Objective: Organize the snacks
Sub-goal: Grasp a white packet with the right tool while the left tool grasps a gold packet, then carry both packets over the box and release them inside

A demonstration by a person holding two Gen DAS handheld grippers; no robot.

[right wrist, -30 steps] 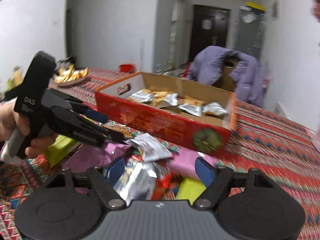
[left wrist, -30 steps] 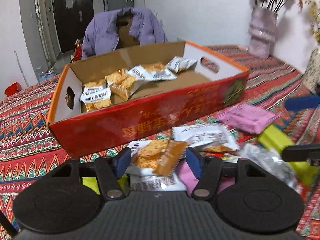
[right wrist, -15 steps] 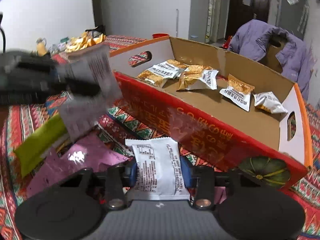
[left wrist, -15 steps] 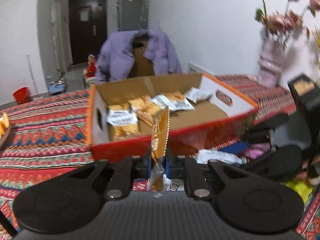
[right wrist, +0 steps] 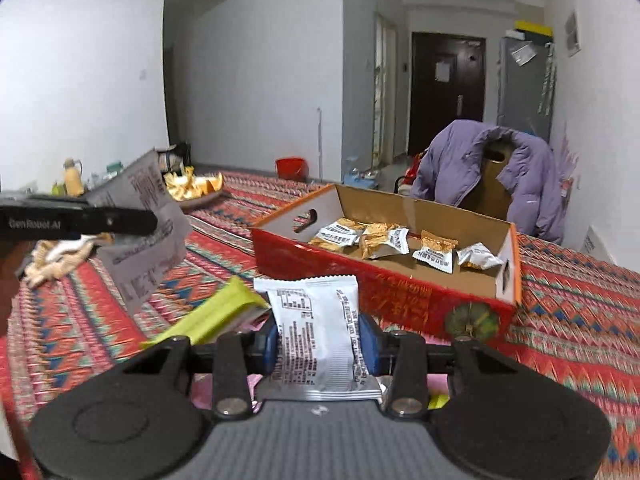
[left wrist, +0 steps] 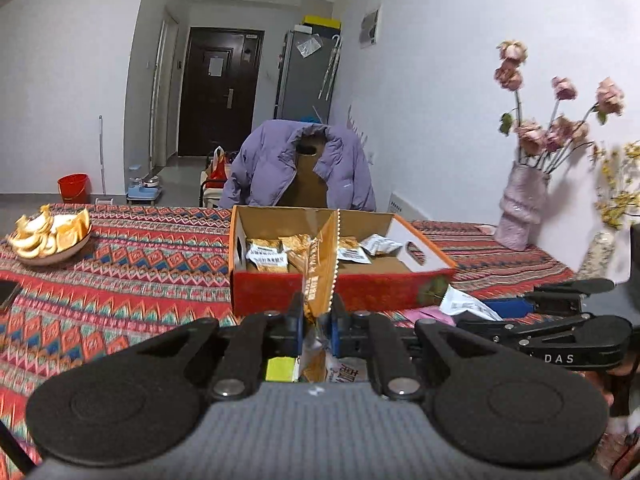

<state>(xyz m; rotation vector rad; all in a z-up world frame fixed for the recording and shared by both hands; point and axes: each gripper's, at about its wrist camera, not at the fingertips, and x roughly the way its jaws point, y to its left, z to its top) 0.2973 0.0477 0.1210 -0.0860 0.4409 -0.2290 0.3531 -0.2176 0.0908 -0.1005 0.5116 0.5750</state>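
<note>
Patterned tablecloth [left wrist: 140, 276] under red box [left wrist: 280, 292], plate [left wrist: 52, 254].

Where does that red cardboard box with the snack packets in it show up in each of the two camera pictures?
Left wrist view: the red cardboard box sits centre, just beyond the gripper.
Right wrist view: the red cardboard box lies right of centre, angled, one corner toward the camera.
Shared landmark: the purple jacket behind it.

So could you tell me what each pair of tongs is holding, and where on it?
Left tongs: orange snack packet, pinched edge-on near its lower end. Right tongs: white snack packet, gripped across its lower half.
</note>
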